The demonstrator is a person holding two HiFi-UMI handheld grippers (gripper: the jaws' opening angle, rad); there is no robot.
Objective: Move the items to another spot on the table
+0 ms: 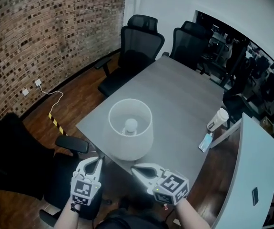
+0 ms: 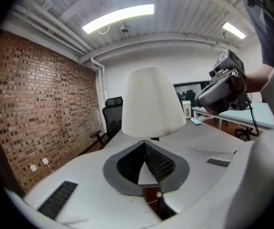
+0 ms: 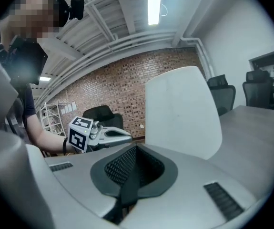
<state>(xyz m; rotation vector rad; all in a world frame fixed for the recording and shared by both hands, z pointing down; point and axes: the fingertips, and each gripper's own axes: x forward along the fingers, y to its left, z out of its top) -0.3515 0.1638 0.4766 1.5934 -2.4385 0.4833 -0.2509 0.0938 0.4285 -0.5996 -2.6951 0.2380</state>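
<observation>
The left tool and right tool, jaws together and empty, point at the worktop's near corner. Just beyond and between them stands the upright lamp, about equally near both; a cup stands farther right.

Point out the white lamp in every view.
Head view: lamp at centre, near the table edge closest to the person.
Left gripper view: lamp at centre.
Right gripper view: lamp right of centre.
Shared landmark: brick wall, left of the lamp in every view.
</observation>
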